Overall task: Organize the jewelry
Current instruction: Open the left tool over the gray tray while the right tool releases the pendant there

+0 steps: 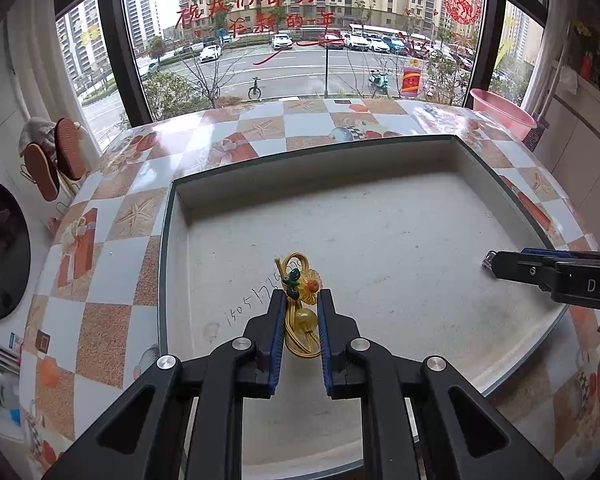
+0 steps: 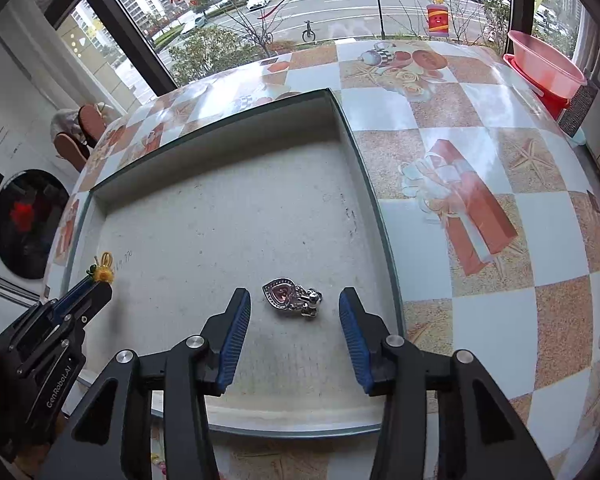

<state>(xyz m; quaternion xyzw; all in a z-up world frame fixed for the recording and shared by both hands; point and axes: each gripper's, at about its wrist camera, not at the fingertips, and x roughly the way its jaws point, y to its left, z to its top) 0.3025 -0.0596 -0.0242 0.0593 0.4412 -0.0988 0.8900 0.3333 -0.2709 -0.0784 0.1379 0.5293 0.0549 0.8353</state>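
Note:
A shallow grey tray [image 1: 380,216] lies on the checkered table. My left gripper [image 1: 300,300] is shut on a gold wire ornament [image 1: 303,280] with a yellow flower and a green leaf, held low over the tray's floor. In the right wrist view the same ornament [image 2: 103,274] sticks out of the left gripper [image 2: 96,284] at the tray's left side. My right gripper [image 2: 294,296] stands open over the tray [image 2: 364,168]. A silver heart-shaped piece with a pink stone [image 2: 284,296] lies on the floor between its fingers, touching neither pad. The right gripper [image 1: 496,266] enters the left wrist view from the right.
The table [image 2: 480,140] has a tile-patterned cover and reaches the window. A pink basin [image 2: 544,64] on a red bucket stands at its far right corner. Slippers [image 1: 56,156] hang on the left, above a round dark appliance door [image 1: 0,256].

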